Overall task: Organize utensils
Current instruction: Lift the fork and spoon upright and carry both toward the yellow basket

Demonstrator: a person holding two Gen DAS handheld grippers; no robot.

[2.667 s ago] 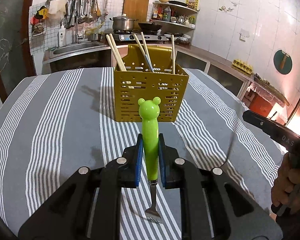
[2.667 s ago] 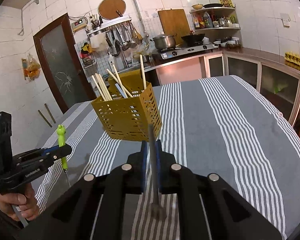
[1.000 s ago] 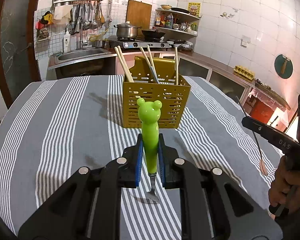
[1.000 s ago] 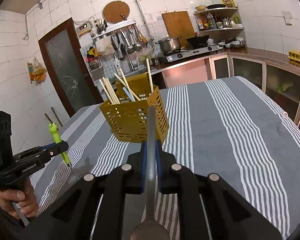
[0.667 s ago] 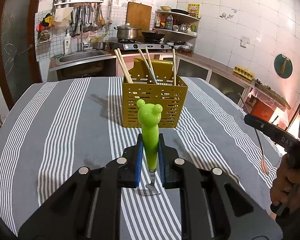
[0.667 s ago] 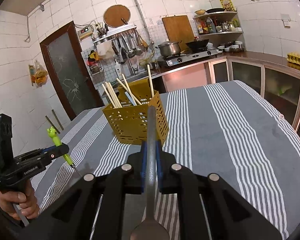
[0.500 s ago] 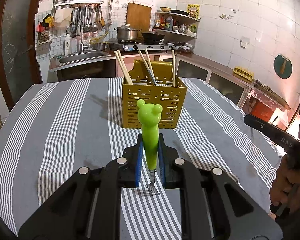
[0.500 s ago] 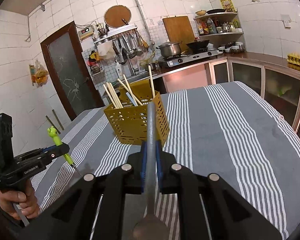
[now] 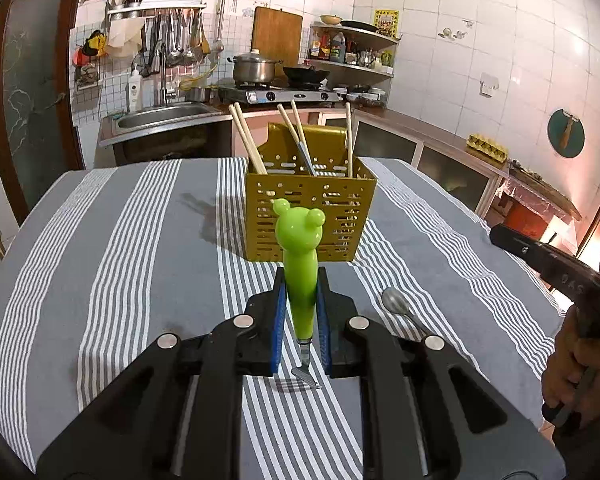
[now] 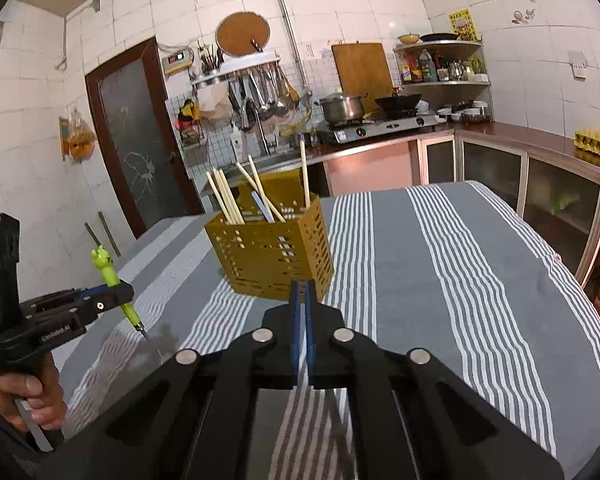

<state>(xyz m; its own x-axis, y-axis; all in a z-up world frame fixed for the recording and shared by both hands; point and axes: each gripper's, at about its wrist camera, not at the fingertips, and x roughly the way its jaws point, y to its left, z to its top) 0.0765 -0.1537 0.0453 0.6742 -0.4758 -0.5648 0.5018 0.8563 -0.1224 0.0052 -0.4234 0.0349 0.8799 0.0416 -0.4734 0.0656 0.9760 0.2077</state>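
Observation:
My left gripper (image 9: 299, 300) is shut on a fork with a green bear-headed handle (image 9: 300, 264), held upright, tines down above the striped cloth; it also shows in the right wrist view (image 10: 112, 276). A yellow perforated utensil basket (image 9: 310, 216) holding chopsticks stands ahead on the table, also in the right wrist view (image 10: 272, 256). My right gripper (image 10: 300, 300) is shut with nothing between its pads. A metal spoon (image 9: 398, 306) lies on the cloth to the right of my left gripper.
The round table carries a grey and white striped cloth (image 9: 140, 248). Behind it are a sink counter (image 9: 160, 120), a stove with a pot (image 9: 256, 72) and shelves. The table edge drops off at right (image 10: 580, 292).
The spoon has left my right gripper and now lies on the cloth; the right jaws are closed empty. My left gripper has kept the green fork and barely moved.

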